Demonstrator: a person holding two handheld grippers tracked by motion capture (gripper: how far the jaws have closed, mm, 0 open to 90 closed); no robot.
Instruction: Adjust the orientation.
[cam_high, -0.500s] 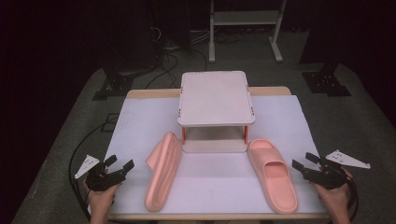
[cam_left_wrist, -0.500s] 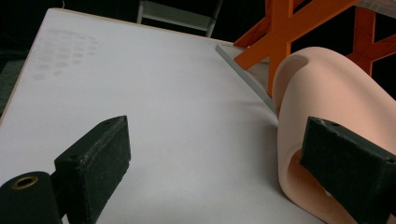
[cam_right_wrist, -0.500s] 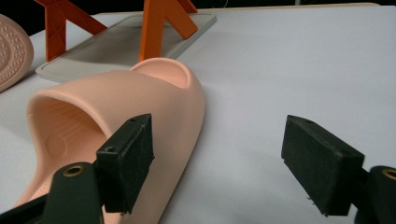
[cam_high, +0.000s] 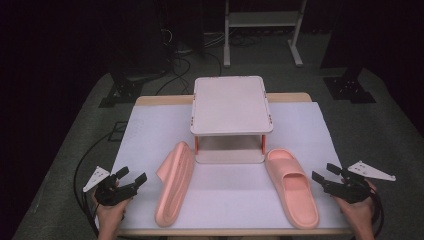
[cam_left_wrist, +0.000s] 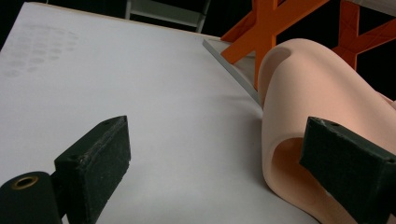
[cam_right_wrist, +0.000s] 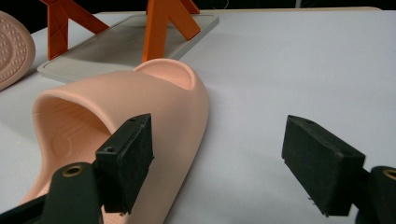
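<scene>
Two pink slippers lie on the white-covered table (cam_high: 150, 125). The left slipper (cam_high: 172, 187) rests on its side, and its strap arch (cam_left_wrist: 317, 93) rises just ahead of my left gripper's right jaw. The right slipper (cam_high: 292, 187) sits sole down, its strap (cam_right_wrist: 140, 102) just ahead of my right gripper's left jaw. My left gripper (cam_high: 132, 176) (cam_left_wrist: 219, 168) is open at the table's near left with only bare table between its jaws. My right gripper (cam_high: 324, 172) (cam_right_wrist: 224, 161) is open at the near right, beside the right slipper and holding nothing.
A small rack (cam_high: 231, 102) with a white top shelf, orange legs (cam_left_wrist: 266, 28) and a grey base plate (cam_right_wrist: 126, 42) stands at the middle of the table, just behind the slippers. Dark floor, cables and a white metal stand (cam_high: 260, 22) lie beyond the far edge.
</scene>
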